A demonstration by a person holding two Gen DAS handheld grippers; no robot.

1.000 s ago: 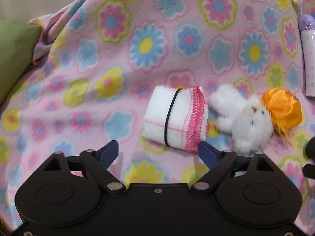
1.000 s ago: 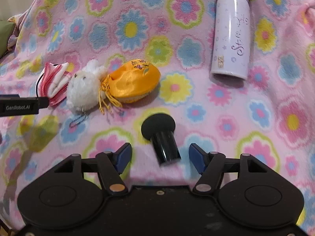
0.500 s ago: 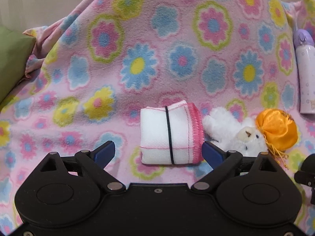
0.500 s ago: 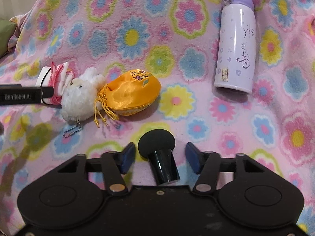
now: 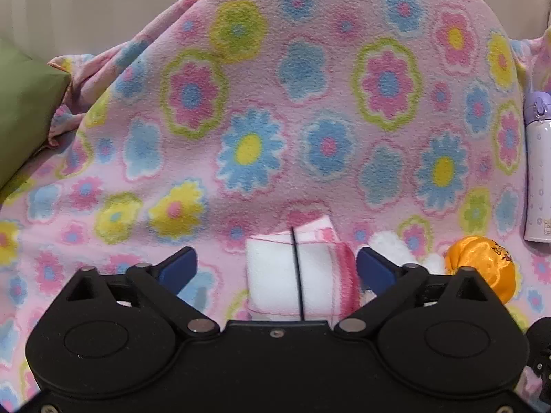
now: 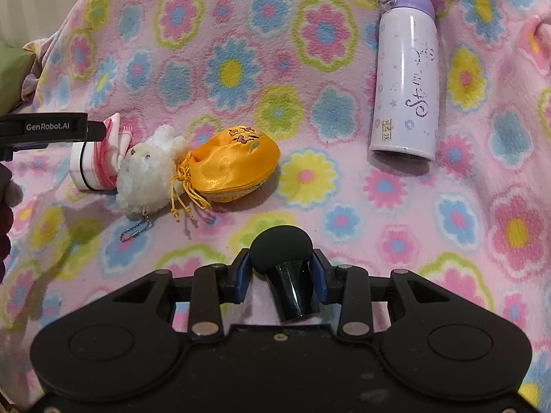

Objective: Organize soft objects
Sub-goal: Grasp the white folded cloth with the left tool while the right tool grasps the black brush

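Left wrist view: left gripper (image 5: pixel 275 265), jaws opening wide, now straddling the folded cloth (image 5: pixel 299 275) on the flowered blanket (image 5: pixel 248 120), pads clear of it; a second ago the cloth lay ahead of the fingertips. Pickup looks imminent.

Right wrist view: right gripper (image 6: pixel 280 280), open a second ago, has clamped the black foam-tipped microphone (image 6: pixel 286 268). Plush toy (image 6: pixel 148 175), orange pouch (image 6: pixel 230 168) and bottle (image 6: pixel 406 79) lie untouched.

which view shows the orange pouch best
The right wrist view: the orange pouch lies whole, with drawstring and embroidery visible. The left wrist view catches only part of it behind a gripper finger.
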